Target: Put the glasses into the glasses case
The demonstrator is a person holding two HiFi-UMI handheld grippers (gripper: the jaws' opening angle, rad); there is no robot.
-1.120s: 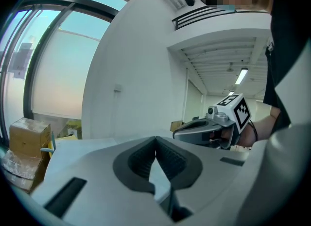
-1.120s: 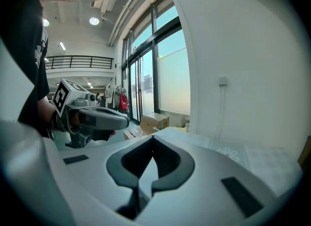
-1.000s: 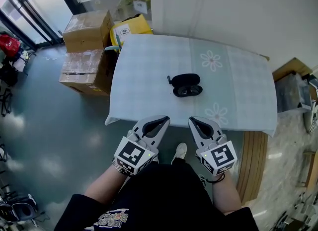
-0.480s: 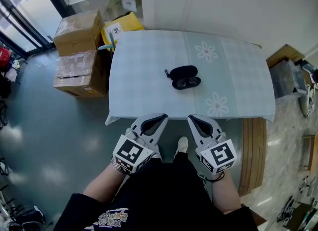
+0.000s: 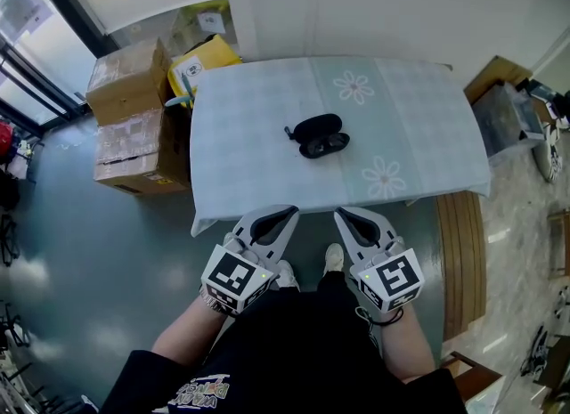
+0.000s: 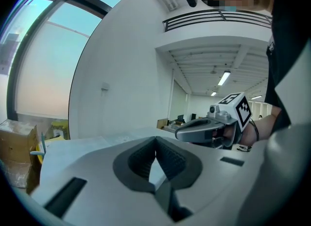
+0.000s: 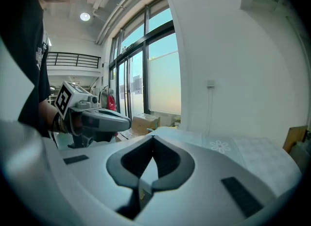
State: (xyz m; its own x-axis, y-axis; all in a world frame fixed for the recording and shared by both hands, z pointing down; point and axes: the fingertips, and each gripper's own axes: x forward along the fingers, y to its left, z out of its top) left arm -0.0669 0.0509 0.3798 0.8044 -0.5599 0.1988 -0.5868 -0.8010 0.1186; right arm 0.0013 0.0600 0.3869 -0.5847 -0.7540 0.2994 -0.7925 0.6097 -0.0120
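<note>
A black glasses case [image 5: 316,125] lies near the middle of the table [image 5: 240,136], which has a pale checked cloth with flower prints. Dark glasses [image 5: 326,144] rest against the case's near side; I cannot tell whether they lie in an open half of it. Both grippers hang below the table's near edge, well short of the case. My left gripper [image 5: 289,215] [image 6: 155,138] is shut and empty. My right gripper [image 5: 344,215] [image 7: 153,138] is shut and empty too. Each gripper view shows the other gripper beside it and a strip of the table top.
Cardboard boxes [image 5: 134,127] and a yellow bag [image 5: 203,58] stand at the table's left end. A white wall [image 5: 374,3] backs the table. A slatted wooden bench [image 5: 463,252] lies on the right, with an open box [image 5: 500,105] beyond it. The person's shoes [image 5: 333,257] are on the grey floor.
The head view has shifted, so the table and case sit further left and up in the picture. Both grippers keep their places and stay shut.
</note>
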